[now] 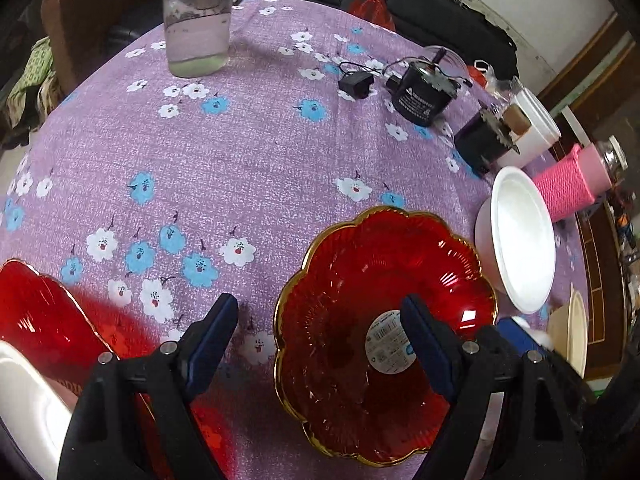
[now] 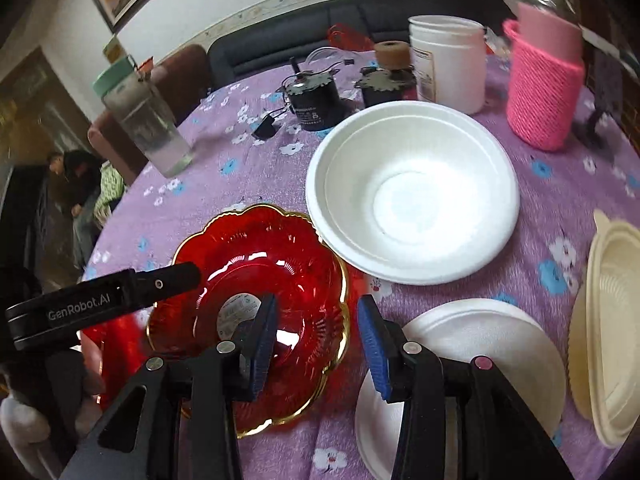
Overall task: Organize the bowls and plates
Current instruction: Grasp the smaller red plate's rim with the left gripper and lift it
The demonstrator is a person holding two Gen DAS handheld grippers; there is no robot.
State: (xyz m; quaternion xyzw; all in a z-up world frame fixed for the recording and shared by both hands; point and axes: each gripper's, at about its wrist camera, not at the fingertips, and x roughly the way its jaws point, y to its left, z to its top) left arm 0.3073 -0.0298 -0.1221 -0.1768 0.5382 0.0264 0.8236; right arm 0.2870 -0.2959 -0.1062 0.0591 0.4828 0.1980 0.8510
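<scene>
Left wrist view: left tool [image 1: 320, 322] spread wide, pinching nothing, hovering over the near-left rim of a scalloped red glass bowl with gold edge [image 1: 384, 276] standing upright on the worktop under a purple flowered cloth [image 1: 240, 160]; round label visible at the bowl's bottom. Second red glass dish with gold rim [image 1: 36, 312] at far left. White foam bowl [image 1: 520, 240] just right of the red bowl, touching or nearly so.

Right wrist view: right tool [image 2: 316, 330] spread, empty, straddling the red bowl's right rim. White foam bowl beyond, close against the red bowl. Overturned white foam bowl [image 2: 480, 328] under the right finger. Cream plastic lidded container [image 2: 608, 320] at far right. Clear water bottle [image 2: 144, 116], white plastic jar [image 2: 452, 64] and pink knit-sleeved jar [image 2: 544, 84] farther back.
</scene>
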